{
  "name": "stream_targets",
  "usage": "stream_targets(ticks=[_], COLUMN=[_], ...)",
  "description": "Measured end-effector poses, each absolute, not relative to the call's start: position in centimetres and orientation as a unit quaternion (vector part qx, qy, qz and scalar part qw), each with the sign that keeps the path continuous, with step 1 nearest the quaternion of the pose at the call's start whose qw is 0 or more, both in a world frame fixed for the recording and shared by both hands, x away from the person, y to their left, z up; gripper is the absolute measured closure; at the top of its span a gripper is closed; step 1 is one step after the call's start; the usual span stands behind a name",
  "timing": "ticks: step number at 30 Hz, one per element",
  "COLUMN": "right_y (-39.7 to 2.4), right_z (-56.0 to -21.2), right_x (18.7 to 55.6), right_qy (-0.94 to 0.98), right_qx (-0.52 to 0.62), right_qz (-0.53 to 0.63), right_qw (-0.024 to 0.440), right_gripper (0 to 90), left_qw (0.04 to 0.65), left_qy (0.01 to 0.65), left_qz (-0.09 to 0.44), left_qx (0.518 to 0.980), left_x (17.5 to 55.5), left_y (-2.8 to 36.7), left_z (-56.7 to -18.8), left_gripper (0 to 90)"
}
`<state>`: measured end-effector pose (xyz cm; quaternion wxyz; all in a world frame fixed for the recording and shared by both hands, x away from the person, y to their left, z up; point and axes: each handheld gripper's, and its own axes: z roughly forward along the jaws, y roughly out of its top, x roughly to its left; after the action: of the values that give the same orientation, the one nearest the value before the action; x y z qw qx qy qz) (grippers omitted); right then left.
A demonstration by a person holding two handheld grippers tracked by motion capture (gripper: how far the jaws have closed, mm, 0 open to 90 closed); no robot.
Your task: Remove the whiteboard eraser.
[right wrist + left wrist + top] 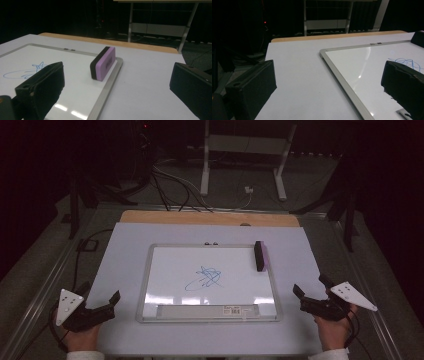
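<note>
so we have our 2 grippers parked at the near corners of the table, and from what we can see the work has not begun. the whiteboard (165, 270) lies flat in the middle of the white table top (115, 250), and the blue scribble (206, 278) sits whole near its centre, with no smear or wiped patch that we can make out. the eraser (260, 255), purple on 1 face and black on the other, stands on its long edge at the board's far right corner, just inside the frame.

our right gripper (309, 291) hovers off the board's right edge, near side, its jaws spread wide with nothing between them; in the right gripper view the eraser (103, 63) stands ahead between the 2 jaws but well apart from them. our left gripper (103, 301) sits off the board's left edge, likewise gaping and empty.

we judge that everything is left: reach for the eraser, close on it, carry it to the scribble and rub the marks away.
</note>
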<state>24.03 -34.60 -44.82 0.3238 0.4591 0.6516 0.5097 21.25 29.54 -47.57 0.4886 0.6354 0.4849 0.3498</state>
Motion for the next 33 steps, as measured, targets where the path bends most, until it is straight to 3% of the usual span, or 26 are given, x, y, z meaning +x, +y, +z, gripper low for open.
stream_targets(ticks=[10,33], right_y=[-33.1,-29.2], right_z=[-42.9,-44.7], right_x=[27.4,34.7], right_qy=[0.658,0.698], right_qx=[0.459,0.46], right_qz=[0.503,0.462], right_qw=[0.321,0.296], right_gripper=[0.4,0.4], left_qw=[0.488,0.482], left_qy=[0.486,0.485], left_qz=[0.348,0.351], left_qx=[0.636,0.64], left_x=[21.3,21.4], left_y=[29.5,29.3], left_z=[-47.7,-47.8], left_gripper=[0.6,0.6])
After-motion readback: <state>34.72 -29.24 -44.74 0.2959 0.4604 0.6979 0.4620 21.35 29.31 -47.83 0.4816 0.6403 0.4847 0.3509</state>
